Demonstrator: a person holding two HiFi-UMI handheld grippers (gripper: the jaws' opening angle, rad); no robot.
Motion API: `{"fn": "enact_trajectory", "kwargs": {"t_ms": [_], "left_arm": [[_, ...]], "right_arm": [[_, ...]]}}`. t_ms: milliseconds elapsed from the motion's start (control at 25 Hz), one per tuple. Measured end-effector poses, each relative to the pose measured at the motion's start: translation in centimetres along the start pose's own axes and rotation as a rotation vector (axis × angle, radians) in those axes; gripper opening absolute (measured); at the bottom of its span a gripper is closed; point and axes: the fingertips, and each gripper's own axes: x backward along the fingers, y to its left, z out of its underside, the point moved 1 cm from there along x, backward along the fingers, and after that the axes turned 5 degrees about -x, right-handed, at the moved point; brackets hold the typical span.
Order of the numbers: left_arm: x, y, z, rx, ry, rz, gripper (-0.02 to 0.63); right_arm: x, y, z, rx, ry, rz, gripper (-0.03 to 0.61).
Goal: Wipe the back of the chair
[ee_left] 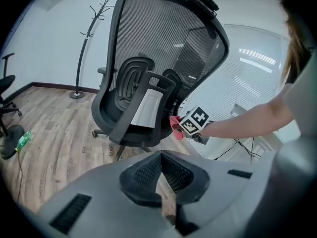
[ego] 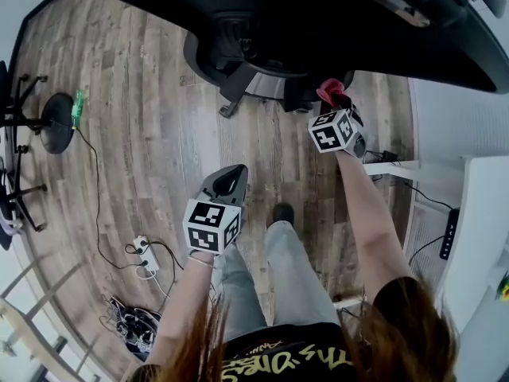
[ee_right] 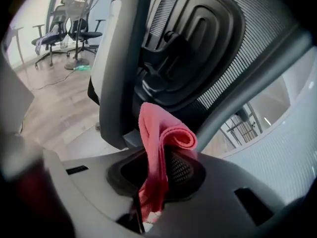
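Behind the chair: a person stands on the wood floor (ego: 159,134) with a gripper in each hand, both reaching toward the chair's rear.
Chair: black chair (ee_left: 163,48) with a mesh back, a ribbed lumbar piece (ee_right: 198,38) and a pale spine panel (ee_left: 146,108); in the head view it fills the top (ego: 262,22).
Right gripper: right gripper (ee_right: 157,167) is raised to the chair's lower back, beside the lumbar piece; from the left gripper view it shows at the seat's rear edge (ee_left: 195,125).
Right fingers: the fingers (ee_right: 181,170) are clamped on a red cloth.
Cloth: cloth (ee_right: 158,133) is folded over, with its fold sticking up past the fingertips and close against the dark frame; I cannot tell whether it touches. It also shows as a red tuft in the head view (ego: 330,90).
Left gripper: left gripper (ee_left: 161,170) is held low and well back from the chair, over the floor near the person's leg (ego: 294,269).
Left fingers: the fingers (ee_left: 143,175) meet at the tips with nothing between them.
Around: a coat stand (ee_left: 86,43) is by the wall, a power strip (ego: 143,249) with cables lies on the floor, and other chairs (ee_right: 64,24) are in the distance.
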Motion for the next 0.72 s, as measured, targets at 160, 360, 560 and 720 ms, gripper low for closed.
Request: {"fn": "enact_trajectory", "kwargs": {"t_ms": [160, 360, 560, 720], "left_arm": [[0.1, 0.0, 0.0, 0.009, 0.008, 0.001, -0.006], [0.5, 0.8, 0.5, 0.021, 0.012, -0.007, -0.006], [1.2, 2.0, 1.9, 0.038, 0.026, -0.022, -0.006], [1.6, 2.3, 2.7, 0.045, 0.028, -0.024, -0.006]], "right_arm": [[-1.0, -0.3, -0.2, 0.01, 0.042, 0.03, 0.061], [-2.7, -0.5, -0.7, -0.014, 0.094, 0.052, 0.06], [-3.5, 0.7, -1.1, -0.001, 0.126, 0.03, 0.06], [-3.5, 2.4, -1.3, -0.024, 0.114, -0.033, 0.06]]}}
